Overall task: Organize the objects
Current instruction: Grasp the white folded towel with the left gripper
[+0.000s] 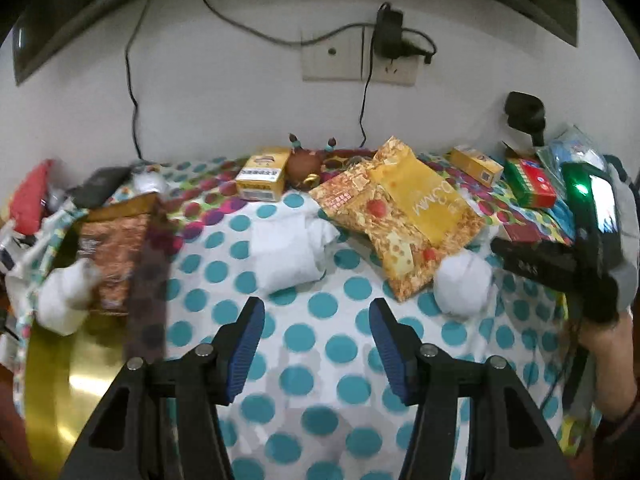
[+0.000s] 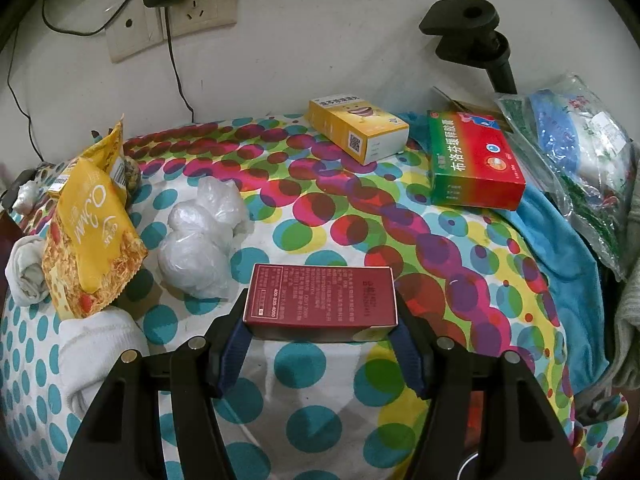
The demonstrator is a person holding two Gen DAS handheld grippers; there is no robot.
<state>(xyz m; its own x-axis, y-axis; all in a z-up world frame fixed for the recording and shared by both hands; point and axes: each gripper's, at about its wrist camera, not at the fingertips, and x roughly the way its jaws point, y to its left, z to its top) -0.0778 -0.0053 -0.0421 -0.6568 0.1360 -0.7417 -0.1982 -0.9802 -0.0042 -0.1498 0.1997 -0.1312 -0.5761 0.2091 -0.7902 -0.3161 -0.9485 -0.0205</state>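
The tidying looked like it had only just begun. Things lay all over the spotted cloth [image 2: 320, 364] on the surface, mixed up and not in any groups.

The right hand-held gripper [image 2: 320, 322] sat low in the middle of its picture. A dark red box [image 2: 320, 296] lay flat between its blue pads [image 2: 234, 344], and the pads looked pressed against the box's two ends. I think the box was gripped but still resting on the cloth.

The left hand-held gripper [image 1: 316, 344] was held partly open over bare cloth, with nothing between its pads.

Lots was left to sort. A yellow box [image 2: 356, 128] lay near the wall at the upper middle of the right view, and a green and red box [image 2: 474, 164] lay to its right, near it but apart. A clear bag [image 2: 580, 148] sat at the far right edge. A yellow snack bag [image 2: 90, 216] leaned at the left, with a white plastic bundle [image 2: 204, 236] just beside it and a rolled white cloth [image 2: 100, 348] at the lower left. In the left view another yellow box [image 1: 264, 174] stood at the back, and a brown packet [image 1: 116, 248] lay at the left, blurred.

I guess the boxes might go together, but none had been gathered yet.
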